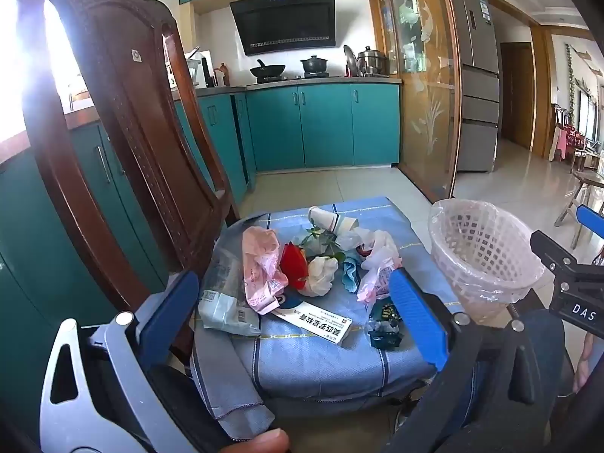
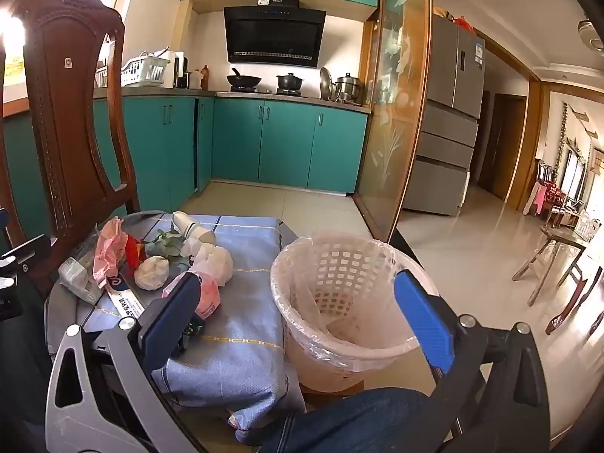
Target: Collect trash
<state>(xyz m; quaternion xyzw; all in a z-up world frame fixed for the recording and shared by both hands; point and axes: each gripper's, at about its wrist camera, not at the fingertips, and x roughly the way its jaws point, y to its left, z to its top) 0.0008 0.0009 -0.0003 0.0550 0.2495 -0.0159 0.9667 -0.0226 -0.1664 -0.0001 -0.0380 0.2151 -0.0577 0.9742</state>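
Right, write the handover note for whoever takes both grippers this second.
Left gripper: jaws wide open, empty, hovering low over the trash pile.
Right gripper: jaws wide open, empty, in front of the basket.
Trash sits on the blue cloth: pink plastic bag, red wrapper, white wad, long white box, paper cup, dark wrapper, clear packet.
Lined white basket stands beside the cloth; it looks nearly empty.
Done: apparently nothing collected. Left: move every piece into the basket.
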